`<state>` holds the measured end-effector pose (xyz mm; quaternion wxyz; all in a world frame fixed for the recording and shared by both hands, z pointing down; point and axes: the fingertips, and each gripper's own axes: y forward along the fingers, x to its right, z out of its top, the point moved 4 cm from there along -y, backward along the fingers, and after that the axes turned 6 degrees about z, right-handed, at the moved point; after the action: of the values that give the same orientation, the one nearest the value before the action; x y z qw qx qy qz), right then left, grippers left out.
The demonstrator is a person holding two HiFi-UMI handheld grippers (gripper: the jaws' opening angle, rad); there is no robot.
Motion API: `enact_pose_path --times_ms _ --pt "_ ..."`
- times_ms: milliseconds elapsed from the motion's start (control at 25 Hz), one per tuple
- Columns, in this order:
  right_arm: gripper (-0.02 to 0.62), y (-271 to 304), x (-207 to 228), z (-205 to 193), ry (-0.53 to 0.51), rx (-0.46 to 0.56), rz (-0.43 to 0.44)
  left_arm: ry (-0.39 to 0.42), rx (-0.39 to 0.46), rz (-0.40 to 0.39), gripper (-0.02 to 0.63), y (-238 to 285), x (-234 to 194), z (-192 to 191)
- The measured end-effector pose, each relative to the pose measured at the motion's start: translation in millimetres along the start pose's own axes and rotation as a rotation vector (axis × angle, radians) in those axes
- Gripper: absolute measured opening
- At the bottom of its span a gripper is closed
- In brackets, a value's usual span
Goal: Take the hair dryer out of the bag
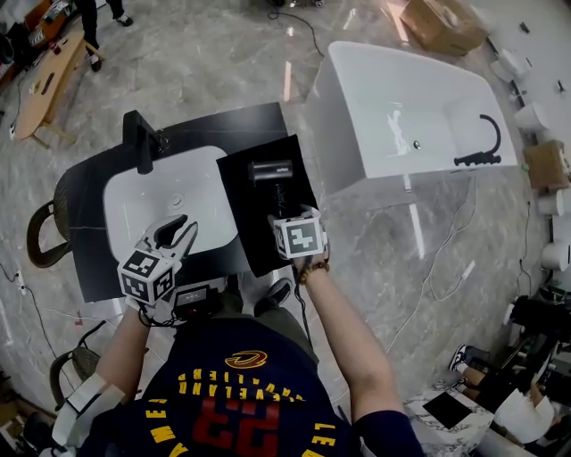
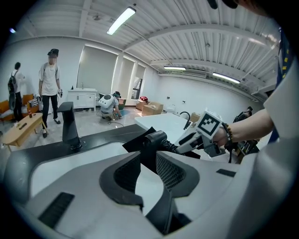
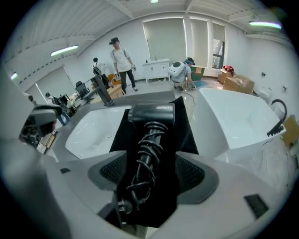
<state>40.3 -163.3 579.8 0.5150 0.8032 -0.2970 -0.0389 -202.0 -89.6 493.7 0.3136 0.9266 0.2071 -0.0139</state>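
Around you, a showroom floor of grey veined marble (image 1: 223, 62) spreads beneath a white ribbed ceiling (image 2: 196, 46) hung with long strip lights (image 2: 120, 21). Directly below you sits a dark vanity top (image 1: 89, 259) with a white inset basin (image 1: 134, 201) and a black tap (image 1: 140, 143). A freestanding white bathtub (image 1: 410, 116) with a black curved spout (image 1: 477, 161) stands just to its right. Tall shaded windows (image 3: 166, 37) line the far wall behind a white cabinet (image 3: 156, 66). A wooden bench (image 1: 45, 85), cardboard boxes (image 1: 442, 22) and several people (image 2: 49, 86) occupy the edges.
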Motion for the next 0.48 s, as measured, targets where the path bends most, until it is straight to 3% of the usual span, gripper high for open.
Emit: enact_pose_path --times_ms 160,320,480 --pt "0.302 -47 -5 5 0.052 0.167 0.079 0.007 0.013 -0.007 0.103 -7 5 9" --pt "0.302 -101 -18 5 0.089 0.338 0.112 0.034 0.053 -0.063 0.103 -20 32 35" --pt "0.301 -153 -56 5 0.053 0.515 0.267 0.053 0.104 -0.161 0.103 -33 78 63"
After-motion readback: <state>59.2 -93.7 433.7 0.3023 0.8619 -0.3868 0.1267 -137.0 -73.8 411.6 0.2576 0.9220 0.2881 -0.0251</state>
